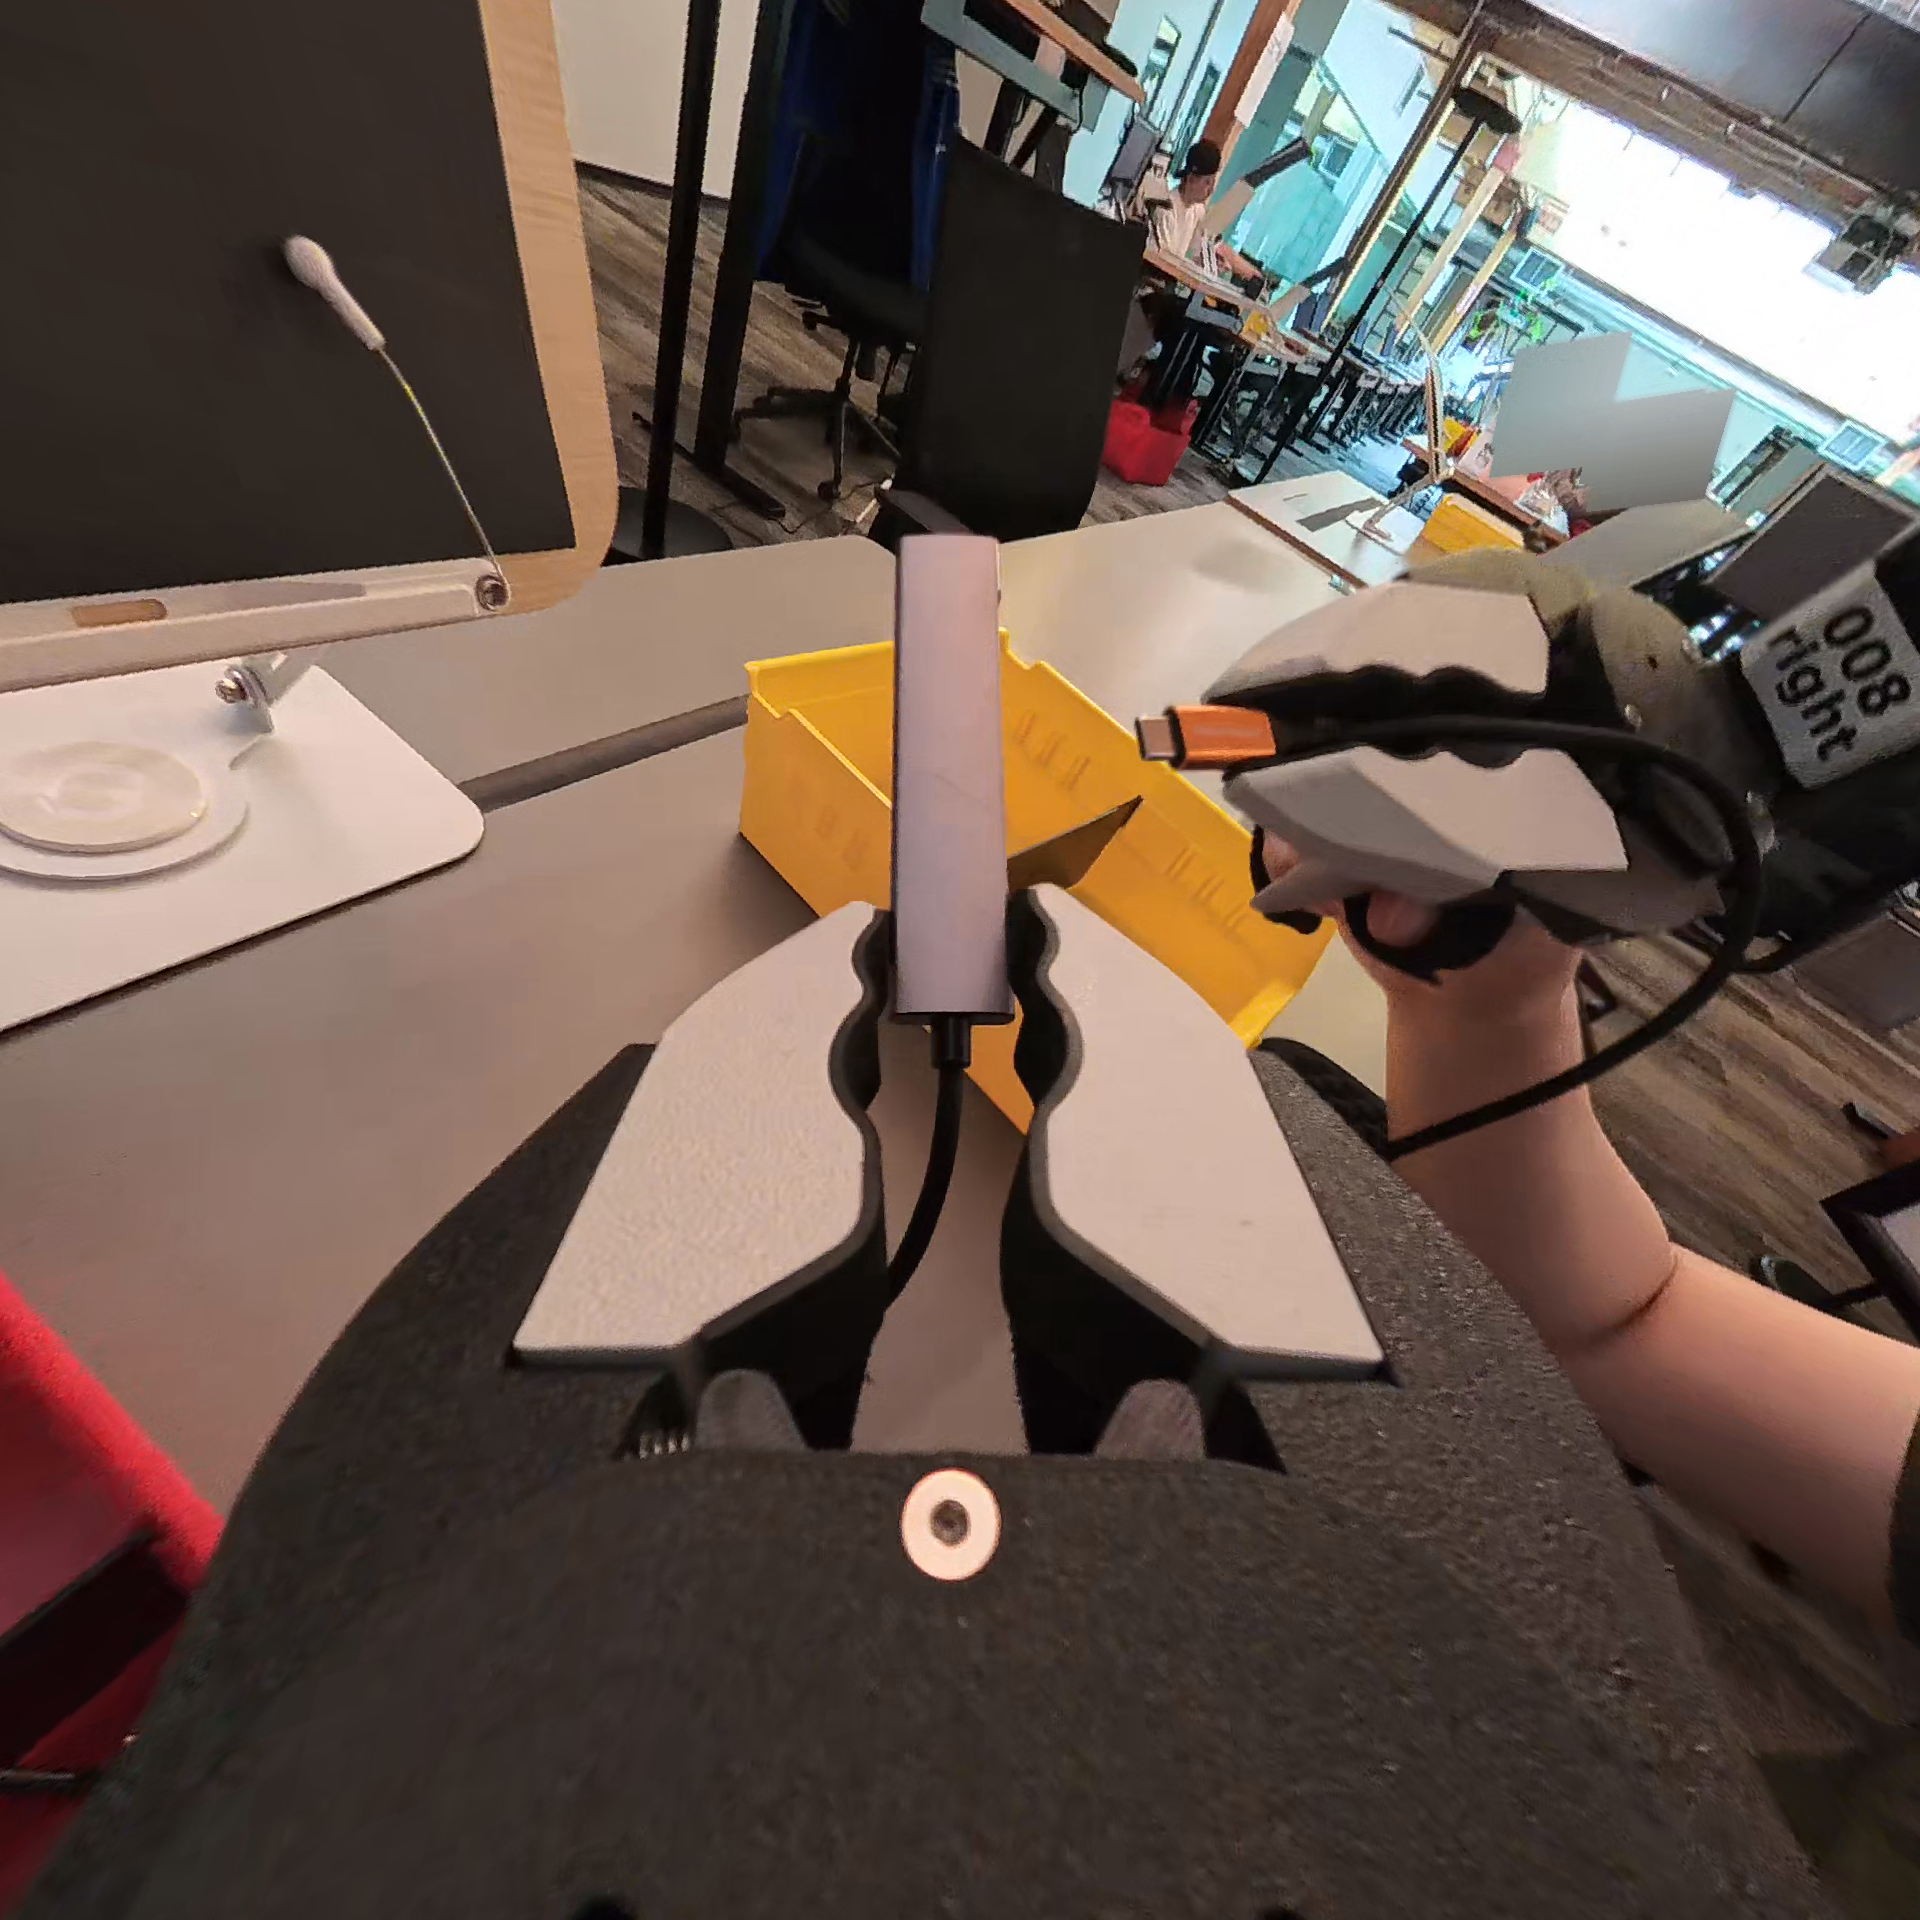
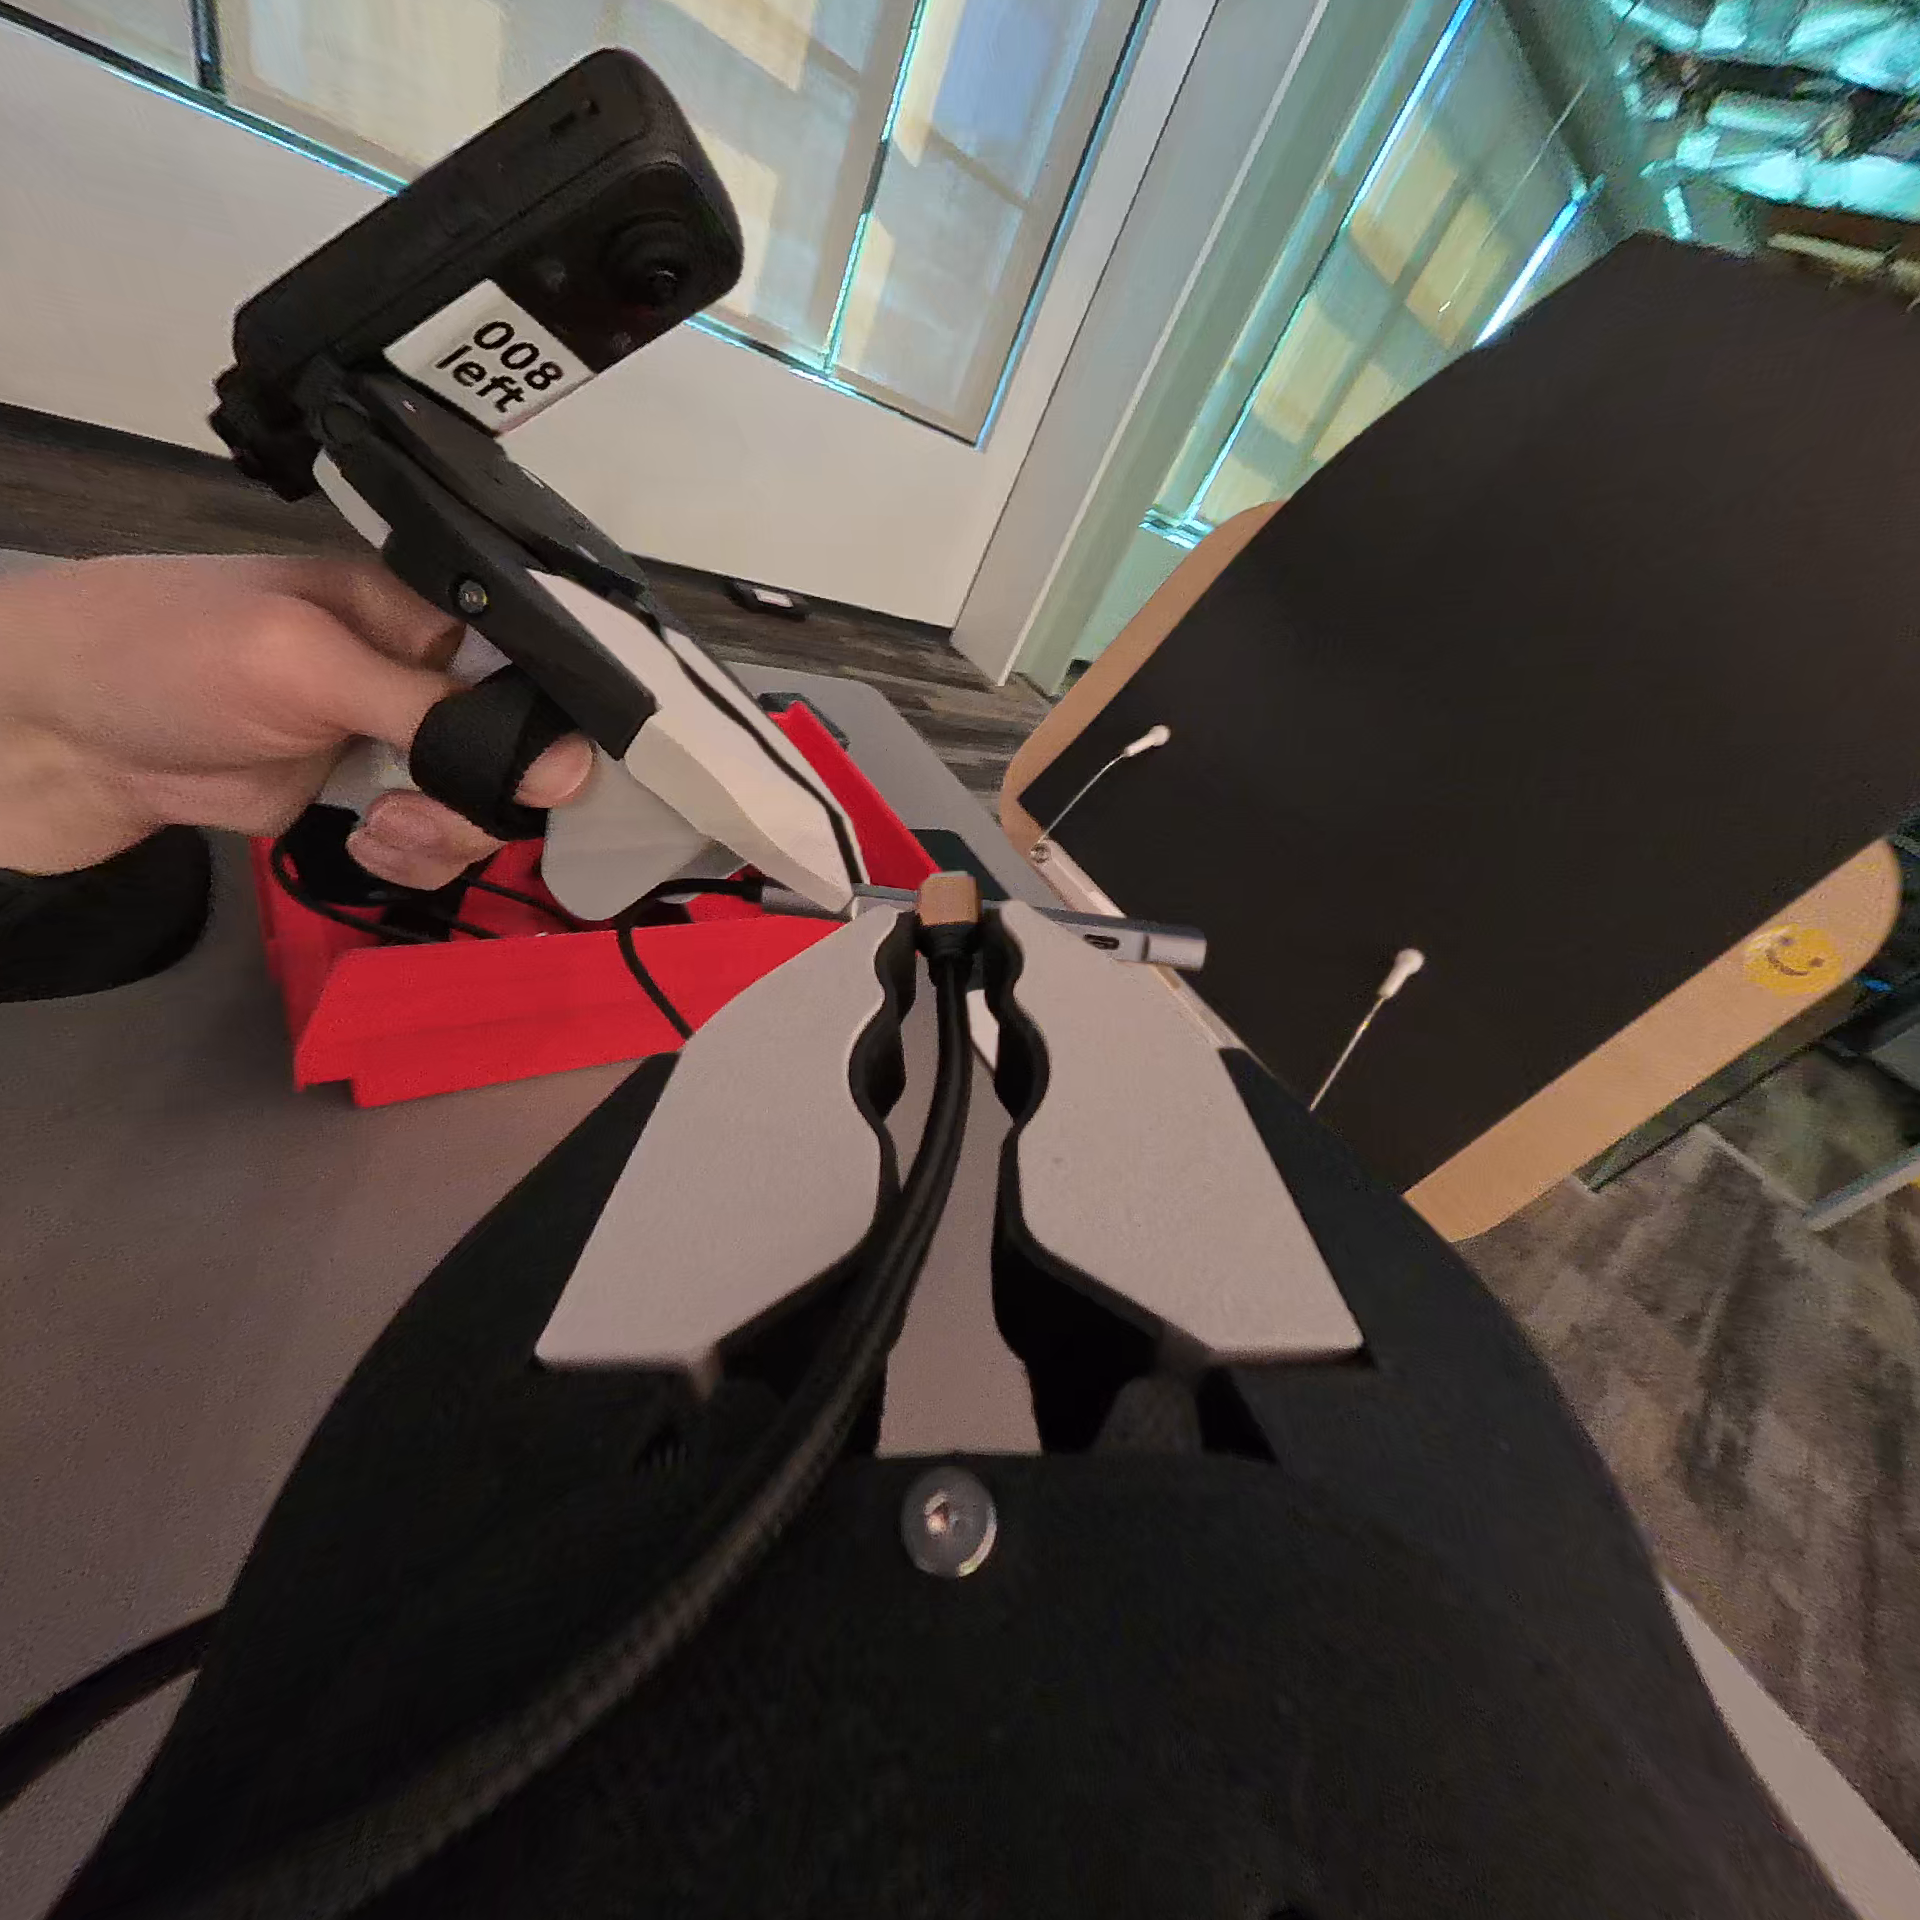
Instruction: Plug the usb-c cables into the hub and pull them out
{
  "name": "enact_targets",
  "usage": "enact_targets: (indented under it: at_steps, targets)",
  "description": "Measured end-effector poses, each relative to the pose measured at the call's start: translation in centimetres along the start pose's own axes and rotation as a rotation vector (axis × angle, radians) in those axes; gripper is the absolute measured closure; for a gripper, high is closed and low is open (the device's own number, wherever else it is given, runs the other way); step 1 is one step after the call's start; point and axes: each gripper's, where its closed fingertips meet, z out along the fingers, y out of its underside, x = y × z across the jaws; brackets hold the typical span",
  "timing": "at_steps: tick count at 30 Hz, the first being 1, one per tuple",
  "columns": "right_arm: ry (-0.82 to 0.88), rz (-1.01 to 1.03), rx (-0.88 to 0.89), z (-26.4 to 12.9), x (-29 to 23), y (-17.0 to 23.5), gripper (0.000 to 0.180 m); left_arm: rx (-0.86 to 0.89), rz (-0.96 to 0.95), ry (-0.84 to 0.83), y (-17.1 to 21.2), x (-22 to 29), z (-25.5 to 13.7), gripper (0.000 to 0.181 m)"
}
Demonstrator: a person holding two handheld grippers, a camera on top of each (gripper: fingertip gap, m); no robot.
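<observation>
A grey surface (image 1: 260, 1091) is carrying a yellow bin (image 1: 1091, 831) on the far side and a red bin (image 2: 582, 997) on the near left, with black cords lying inside the red one. A dark board with a pale wooden edge (image 1: 260, 260) is standing on a white stand (image 1: 208, 831) at the surface's back, thin wires tipped with white swabs sticking off its face. Beyond it an open office is stretching away with desks, black chairs, dark floor and bright windows; a person is sitting at a far desk.

The left tongs (image 1: 948, 966) are gripping the grey hub (image 1: 948, 779) by its near end, jaws narrowed onto its sides. The hub is being held above the surface, over the yellow bin, its long axis running straight out along the tongs' fingers and pointing away toward the room, its own black lead trailing back between the jaws.

The right tongs (image 2: 948, 935) are clamping the orange plug of a USB-C cable (image 1: 1205, 736), jaws narrow around it, the braided black cord running back between them. The plug's metal tip is pointing sideways at the hub's long flank, near it but apart in the left wrist view. Seen from the right wrist, the hub is lying crosswise just past the plug.
</observation>
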Motion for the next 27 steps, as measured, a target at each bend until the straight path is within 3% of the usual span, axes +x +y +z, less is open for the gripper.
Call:
enact_targets:
  at_steps: [19, 27]
  targets:
    - [0.072, 0.121, -0.058, 1.0, 0.3, 1.2, 0.167, 0.041, 0.073, -0.037, -0.8, 1.0, -0.1, 0.160]
    - [0.094, 0.088, -0.043, 0.7, 0.4, 0.8, 0.167, 0.033, 0.372, -0.182, -1.2, 1.6, -0.2, 0.160]
